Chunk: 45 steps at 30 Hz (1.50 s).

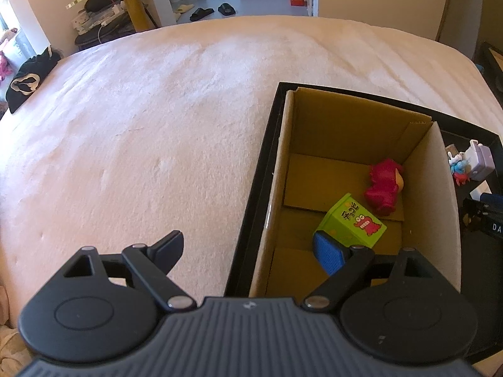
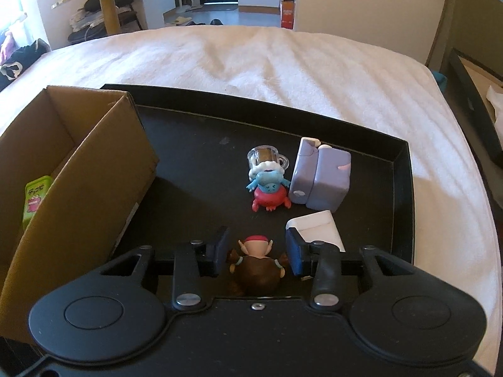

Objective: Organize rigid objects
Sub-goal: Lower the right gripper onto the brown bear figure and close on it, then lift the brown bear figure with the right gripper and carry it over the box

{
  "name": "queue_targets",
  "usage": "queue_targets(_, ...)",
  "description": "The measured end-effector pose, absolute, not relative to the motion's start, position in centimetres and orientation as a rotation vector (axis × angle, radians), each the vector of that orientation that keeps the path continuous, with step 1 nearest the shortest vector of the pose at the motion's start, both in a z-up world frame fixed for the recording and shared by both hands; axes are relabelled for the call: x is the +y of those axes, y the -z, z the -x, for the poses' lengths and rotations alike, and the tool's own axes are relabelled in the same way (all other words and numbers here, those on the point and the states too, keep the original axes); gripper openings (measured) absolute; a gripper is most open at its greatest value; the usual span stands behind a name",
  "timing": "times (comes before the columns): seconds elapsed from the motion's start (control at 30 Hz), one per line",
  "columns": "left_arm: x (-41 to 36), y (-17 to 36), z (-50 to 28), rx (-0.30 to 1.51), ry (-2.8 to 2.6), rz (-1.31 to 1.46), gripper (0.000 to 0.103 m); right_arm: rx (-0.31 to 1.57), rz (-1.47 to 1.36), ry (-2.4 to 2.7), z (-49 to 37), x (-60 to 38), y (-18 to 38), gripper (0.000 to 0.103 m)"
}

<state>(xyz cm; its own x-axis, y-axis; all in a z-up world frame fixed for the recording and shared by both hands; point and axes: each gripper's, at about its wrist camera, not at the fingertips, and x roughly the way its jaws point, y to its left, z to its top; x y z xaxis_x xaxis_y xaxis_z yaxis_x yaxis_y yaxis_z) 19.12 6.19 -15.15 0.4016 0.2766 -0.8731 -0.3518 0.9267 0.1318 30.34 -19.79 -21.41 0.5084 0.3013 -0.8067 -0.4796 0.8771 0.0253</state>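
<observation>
1. Black tray (image 2: 405, 169): we find it lying on a white bedcover (image 2: 283, 69), its raised rim closing the floor on the far and right sides. The dark floor between the cardboard box and the toys is bare and wide.
2. Cardboard box (image 1: 355, 125): it stands open-topped in the tray's left part, and its tall right wall bounds the free floor. Inside we count a green carton (image 1: 352, 223) and a pink figurine (image 1: 383, 188), close together toward the right wall.
3. Bedcover: broad and unoccupied left of and beyond the tray.
4. Toys on the tray floor: a clear mug (image 2: 267, 157), a blue-and-red creature (image 2: 270, 191) touching it just in front, a lilac fridge toy (image 2: 320, 179) just to their right, and a white block (image 2: 317, 226) nearer us, beside the right finger.
5. Brown-haired doll (image 2: 254, 267): it lies on the tray floor at the near edge, between the right claw's pads.
6. Right gripper (image 2: 257, 251): we point it steeply down over the doll. Its jaws stand partly closed around the doll, the left pad close against its hair; a narrow gap shows on the right, so we log no firm hold.
7. Left gripper (image 1: 254, 251): we tilt it steeply down over the box's near left corner, one finger above the bedcover and the other inside the box. The jaws are spread wide and carry nothing.
</observation>
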Motion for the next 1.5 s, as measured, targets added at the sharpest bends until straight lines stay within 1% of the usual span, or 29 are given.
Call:
queue_targets(0.03, 6.2, 15.2, -19.1, 1.086, -0.396, 0.081, 0.088, 0.927, 0.214, -0.482, -30.2, -19.6, 21.4, 0.038)
queue_targets(0.07, 6.3, 15.2, -19.0, 1.084, -0.394, 0.084, 0.088, 0.926, 0.216, -0.492, -30.1, -19.4, 21.4, 0.028)
queue_targets(0.1, 6.4, 15.2, -19.0, 1.082, -0.394, 0.087, 0.088, 0.931, 0.218, -0.502, -30.0, -19.2, 21.4, 0.024)
queue_targets(0.23, 6.6, 15.3, -18.9, 1.084, -0.394, 0.101, 0.088, 0.946, 0.262, -0.494, -29.9, -18.6, 22.1, 0.024)
queue_targets(0.3, 6.6, 15.3, -18.9, 1.083, -0.391, 0.106, 0.088, 0.968, 0.265, -0.485, -30.2, -18.6, 22.6, 0.028)
queue_targets(0.33, 6.6, 15.3, -18.8, 1.083, -0.39, 0.107, 0.088, 0.977, 0.267, -0.481, -30.3, -18.5, 22.9, 0.032)
queue_targets(0.37, 6.6, 15.3, -18.8, 1.082, -0.388, 0.107, 0.088, 0.979, 0.267, -0.478, -30.4, -18.5, 23.0, 0.042)
queue_targets(0.4, 6.6, 15.3, -18.8, 1.082, -0.387, 0.107, 0.088, 0.974, 0.264, -0.476, -30.4, -18.6, 23.1, 0.046)
queue_targets(0.5, 6.6, 15.3, -18.8, 1.081, -0.388, 0.108, 0.088, 0.971, 0.253, -0.48, -30.5, -18.6, 23.2, 0.045)
queue_targets(0.53, 6.7, 15.3, -18.8, 1.08, -0.387, 0.11, 0.088, 0.961, 0.254, -0.479, -30.4, -18.6, 23.3, 0.042)
queue_targets(0.57, 6.7, 15.4, -18.8, 1.078, -0.387, 0.111, 0.088, 0.951, 0.26, -0.48, -30.4, -18.6, 23.2, 0.027)
queue_targets(0.6, 6.7, 15.4, -18.8, 1.075, -0.387, 0.113, 0.088, 0.95, 0.26, -0.482, -30.0, -19.0, 23.1, 0.017)
queue_targets(0.63, 6.7, 15.4, -18.8, 1.075, -0.387, 0.114, 0.088, 0.959, 0.244, -0.485, -30.0, -19.2, 23.0, 0.014)
queue_targets(0.7, 6.7, 15.4, -18.8, 1.072, -0.387, 0.121, 0.088, 0.977, 0.209, -0.492, -30.0, -19.7, 22.8, 0.002)
queue_targets(0.73, 6.7, 15.3, -18.8, 1.067, -0.387, 0.122, 0.088, 0.978, 0.202, -0.495, -30.3, -19.7, 22.8, 0.0)
queue_targets(1.0, 6.8, 15.1, -18.5, 1.043, -0.377, 0.131, 0.088, 1.0, 0.038, -0.504, -30.9, -21.6, 21.1, 0.0)
queue_targets(1.03, 6.8, 15.1, -18.3, 1.041, -0.375, 0.133, 0.088, 1.015, 0.012, -0.49, -31.2, -22.1, 21.0, 0.002)
queue_targets(1.07, 6.9, 15.1, -18.2, 1.04, -0.373, 0.134, 0.088, 1.024, -0.01, -0.471, -31.5, -22.4, 21.0, 0.006)
queue_targets(1.1, 6.9, 15.1, -18.2, 1.04, -0.371, 0.135, 0.088, 1.034, -0.037, -0.458, -31.8, -22.9, 20.9, 0.016)
queue_targets(1.17, 7.1, 15.1, -18.0, 1.036, -0.368, 0.144, 0.088, 1.042, -0.072, -0.442, -32.2, -23.4, 20.8, 0.029)
queue_targets(1.27, 7.4, 15.1, -18.0, 1.031, -0.364, 0.164, 0.088, 1.059, -0.095, -0.422, -32.2, -24.1, 20.7, 0.03)
queue_targets(1.33, 7.7, 15.2, -18.0, 1.029, -0.363, 0.176, 0.088, 1.072, -0.105, -0.413, -32.2, -24.4, 20.9, 0.034)
queue_targets(1.37, 7.7, 15.3, -18.1, 1.029, -0.361, 0.181, 0.088, 1.076, -0.103, -0.411, -32.3, -24.5, 21.0, 0.037)
queue_targets(1.4, 7.8, 15.3, -18.1, 1.028, -0.358, 0.186, 0.088, 1.079, -0.093, -0.412, -32.2, -24.2, 21.2, 0.043)
queue_targets(1.43, 7.9, 15.4, -18.1, 1.028, -0.356, 0.189, 0.088, 1.083, -0.074, -0.423, -32.0, -24.0, 21.2, 0.046)
queue_targets(1.5, 8.0, 15.5, -18.0, 1.028, -0.353, 0.198, 0.088, 1.088, -0.033, -0.415, -31.5, -23.5, 21.3, 0.056)
